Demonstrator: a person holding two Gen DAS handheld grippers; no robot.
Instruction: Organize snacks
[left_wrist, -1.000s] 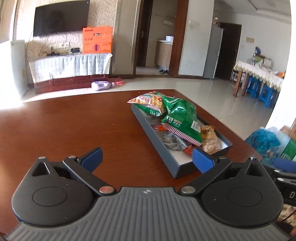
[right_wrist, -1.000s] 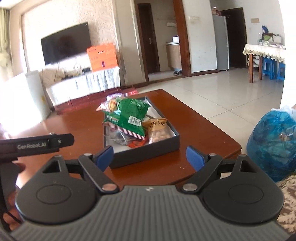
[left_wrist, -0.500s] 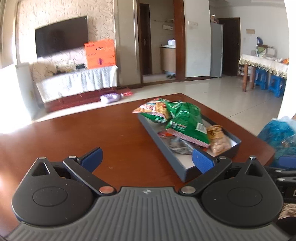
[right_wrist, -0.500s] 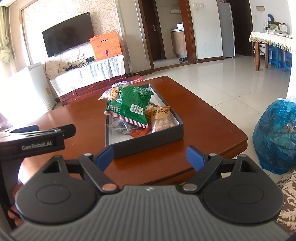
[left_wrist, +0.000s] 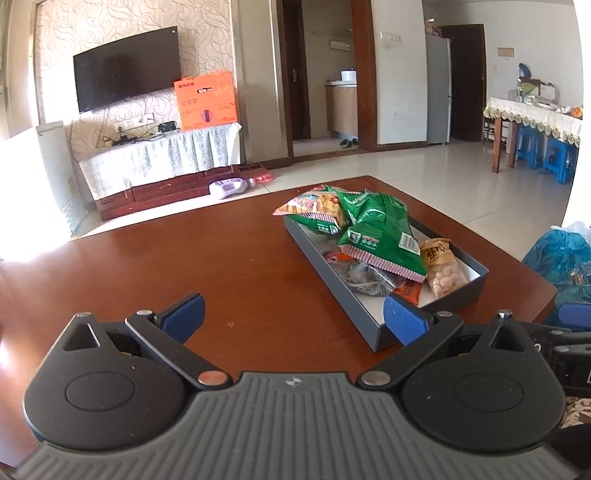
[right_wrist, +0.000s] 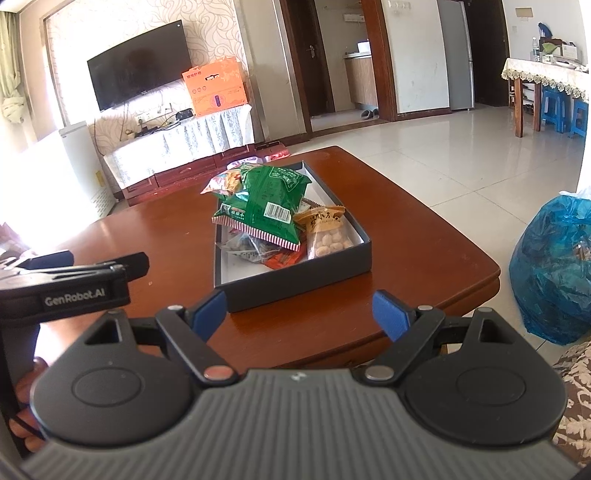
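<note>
Though claws (right_wrist: 298, 309) wide, snacks (right_wrist: 266, 206) beyond.

- We are in a home's living room: a flat television (left_wrist: 127, 70) hangs on patterned wallpaper at eleven o'clock, above a low cabinet draped in cloth (left_wrist: 162, 157).
- We see an orange gift box (left_wrist: 205, 99) standing on that cabinet.
- At twelve o'clock an open doorway (left_wrist: 321, 77) shows slippers (left_wrist: 348, 142) on the floor.
- At two o'clock a dining table with a lace cloth (left_wrist: 532, 114) has blue stools (left_wrist: 554, 155) under it.
- Close before us a polished wooden coffee table (left_wrist: 147, 266) stands on a pale tiled floor (left_wrist: 443, 184).
</note>
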